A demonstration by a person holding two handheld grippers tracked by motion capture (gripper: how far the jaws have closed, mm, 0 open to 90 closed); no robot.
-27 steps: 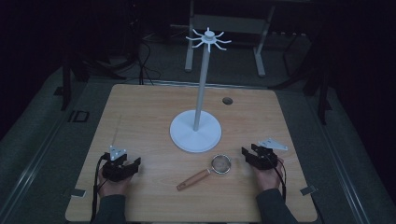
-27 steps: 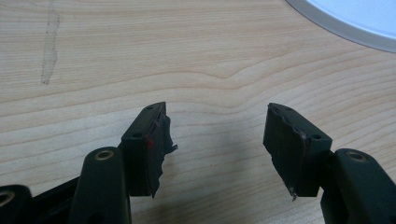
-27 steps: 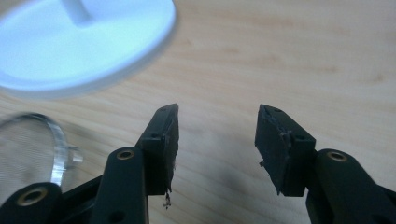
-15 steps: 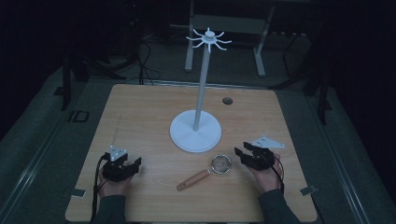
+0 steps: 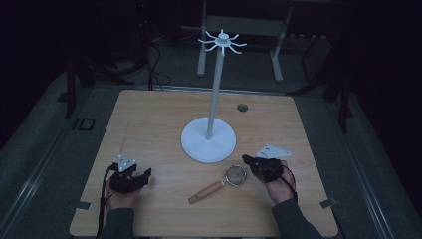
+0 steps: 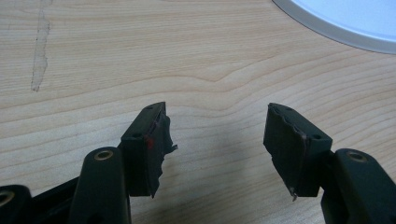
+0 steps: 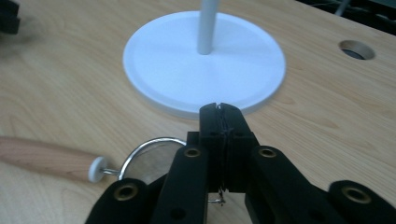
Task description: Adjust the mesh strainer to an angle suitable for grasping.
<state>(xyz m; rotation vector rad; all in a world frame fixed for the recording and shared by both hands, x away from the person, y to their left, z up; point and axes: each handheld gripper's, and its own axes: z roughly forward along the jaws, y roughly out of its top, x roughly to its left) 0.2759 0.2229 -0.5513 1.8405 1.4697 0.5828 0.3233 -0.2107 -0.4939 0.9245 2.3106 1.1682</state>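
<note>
The step looked like picking up the small strainer (image 5: 235, 175) for the hook stand (image 5: 209, 144). To do it well, the right gripper (image 7: 220, 108) needed to keep its grip square on the wire rim and lift level. Its jaws were pressed together, seemingly pinching that rim — the contact itself was partly hidden. The left gripper (image 6: 217, 140) hung spread over bare table (image 5: 149, 114). The strainer lay just in front of the stand's white base — fine mesh, wooden handle.

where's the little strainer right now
In the high view the strainer lies flat on the table's near middle, just in front of the white stand's base, its wire bowl next to the right gripper and its wooden handle pointing toward the person.
</note>
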